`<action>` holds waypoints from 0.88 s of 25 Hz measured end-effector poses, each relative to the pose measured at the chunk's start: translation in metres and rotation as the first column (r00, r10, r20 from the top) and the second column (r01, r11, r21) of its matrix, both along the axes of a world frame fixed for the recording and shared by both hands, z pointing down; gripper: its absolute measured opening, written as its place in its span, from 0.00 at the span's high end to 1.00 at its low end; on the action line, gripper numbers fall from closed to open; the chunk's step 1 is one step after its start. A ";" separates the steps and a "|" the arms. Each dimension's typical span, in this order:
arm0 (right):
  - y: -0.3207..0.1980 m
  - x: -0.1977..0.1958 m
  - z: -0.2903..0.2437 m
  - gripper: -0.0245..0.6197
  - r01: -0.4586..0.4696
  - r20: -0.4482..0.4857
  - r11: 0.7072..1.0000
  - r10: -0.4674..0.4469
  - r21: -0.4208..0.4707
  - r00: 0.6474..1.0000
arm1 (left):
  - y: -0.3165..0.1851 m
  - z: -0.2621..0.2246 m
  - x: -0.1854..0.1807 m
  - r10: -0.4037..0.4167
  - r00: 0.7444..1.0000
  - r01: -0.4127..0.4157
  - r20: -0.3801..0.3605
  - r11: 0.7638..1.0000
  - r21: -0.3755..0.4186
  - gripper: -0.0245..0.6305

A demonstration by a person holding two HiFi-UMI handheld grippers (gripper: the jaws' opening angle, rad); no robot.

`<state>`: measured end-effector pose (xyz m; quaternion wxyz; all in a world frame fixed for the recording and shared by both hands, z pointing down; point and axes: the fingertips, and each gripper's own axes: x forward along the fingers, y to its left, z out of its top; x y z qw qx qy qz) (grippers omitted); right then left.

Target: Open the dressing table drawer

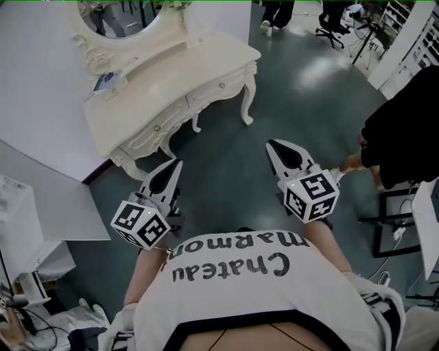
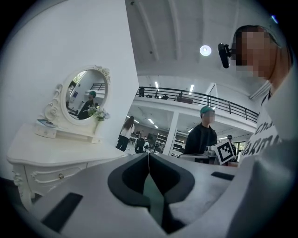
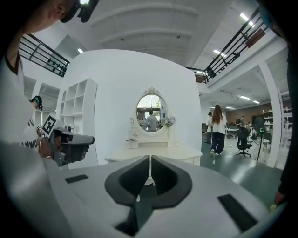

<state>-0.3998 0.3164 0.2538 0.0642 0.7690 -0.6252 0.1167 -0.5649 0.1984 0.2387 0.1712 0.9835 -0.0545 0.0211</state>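
A cream dressing table (image 1: 171, 82) with an oval mirror (image 1: 120, 17) stands against the white wall at the upper left. Its front has two shut drawers, each with a small knob: one on the right (image 1: 219, 87), one on the left (image 1: 156, 128). My left gripper (image 1: 177, 163) hangs just short of the table's near leg, jaws together and holding nothing. My right gripper (image 1: 271, 144) is over the floor to the right of the table, also closed and bare. In the left gripper view the table (image 2: 51, 153) lies to the left; in the right gripper view the table (image 3: 179, 151) stands straight ahead.
A person in black (image 1: 405, 123) stands close on the right, with a dark frame stand (image 1: 398, 219) beside them. White shelving (image 1: 27, 226) sits at the left. An office chair (image 1: 336, 27) and walking people are farther back. Dark green floor (image 1: 226, 158) lies between me and the table.
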 end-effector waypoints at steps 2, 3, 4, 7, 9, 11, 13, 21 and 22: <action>0.004 0.010 0.003 0.92 -0.023 0.032 1.000 0.023 0.012 0.999 | 0.000 0.004 0.010 0.017 1.000 -0.017 0.001 1.000 -0.011 0.93; 0.006 0.015 0.005 0.92 -0.037 0.054 0.999 0.036 0.017 0.998 | 0.001 0.006 0.016 0.029 1.000 -0.029 0.002 1.000 -0.012 0.93; 0.009 0.019 0.008 0.92 -0.048 0.075 0.999 0.046 0.020 0.996 | 0.003 0.008 0.022 0.039 0.999 -0.039 0.005 0.999 -0.014 0.93; 0.015 0.034 0.018 0.92 -0.065 0.108 0.998 0.063 0.014 0.992 | 0.006 0.011 0.041 0.052 0.999 -0.052 0.000 0.998 -0.027 0.93; 0.012 0.045 0.021 0.92 -0.061 0.104 0.998 0.059 0.010 0.993 | 0.004 0.012 0.055 0.059 0.998 -0.060 -0.011 0.997 -0.039 0.93; 0.007 0.058 0.028 0.92 -0.053 0.096 0.999 0.053 0.000 0.994 | 0.000 0.016 0.067 0.055 0.998 -0.055 -0.010 0.997 -0.048 0.93; 0.000 0.074 0.035 0.92 -0.048 0.101 0.999 0.050 -0.015 0.994 | -0.009 0.022 0.081 0.044 0.999 -0.044 -0.002 0.997 -0.068 0.93; -0.049 0.162 0.038 0.92 0.003 0.108 1.000 -0.001 -0.024 0.994 | -0.052 0.018 0.169 0.007 1.000 -0.007 0.003 0.998 -0.063 0.93; -0.054 0.175 0.036 0.92 0.008 0.103 1.000 -0.005 -0.022 0.995 | -0.057 0.016 0.181 0.005 1.000 -0.005 0.001 0.998 -0.061 0.93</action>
